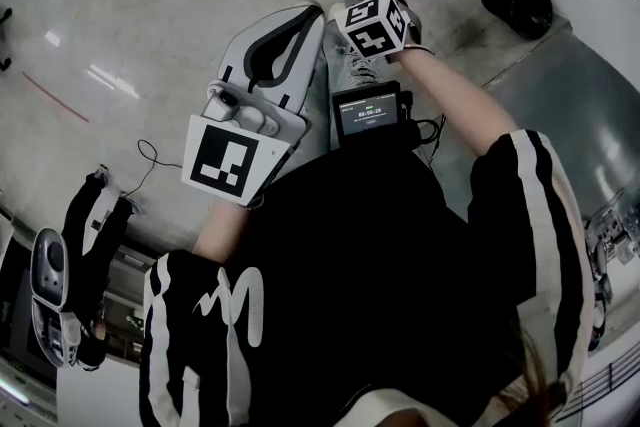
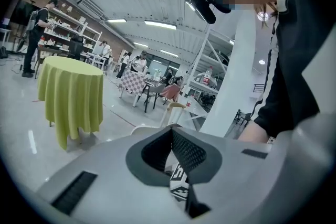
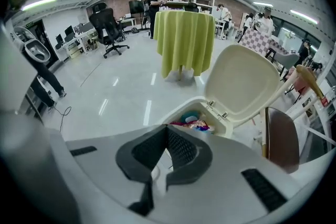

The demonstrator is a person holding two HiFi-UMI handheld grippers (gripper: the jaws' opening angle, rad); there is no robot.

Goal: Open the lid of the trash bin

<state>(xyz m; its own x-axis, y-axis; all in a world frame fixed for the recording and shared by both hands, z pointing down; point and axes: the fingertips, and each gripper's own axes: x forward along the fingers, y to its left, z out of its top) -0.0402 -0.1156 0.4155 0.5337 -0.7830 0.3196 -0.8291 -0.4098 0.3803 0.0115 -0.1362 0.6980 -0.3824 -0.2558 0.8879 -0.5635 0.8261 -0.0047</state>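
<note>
Ahead of the right hand-held gripper (image 3: pixel 167 128), the bin (image 3: pixel 220 124) is standing with lid (image 3: pixel 242 81) raised, which the head view is cropping out; this and the left hand-held gripper (image 2: pixel 171 131) are pressing together, empty.

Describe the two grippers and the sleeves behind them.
The left gripper and right gripper are pale grey shells with dark textured pads. The left cube and right cube are white with black square markers. The sleeves are black, white-striped.

Cream trash bin (image 3: pixel 210 120) on floor w/ lid (image 3: pixel 242 81) tipped up, open (colourful rubbish inside).
</note>
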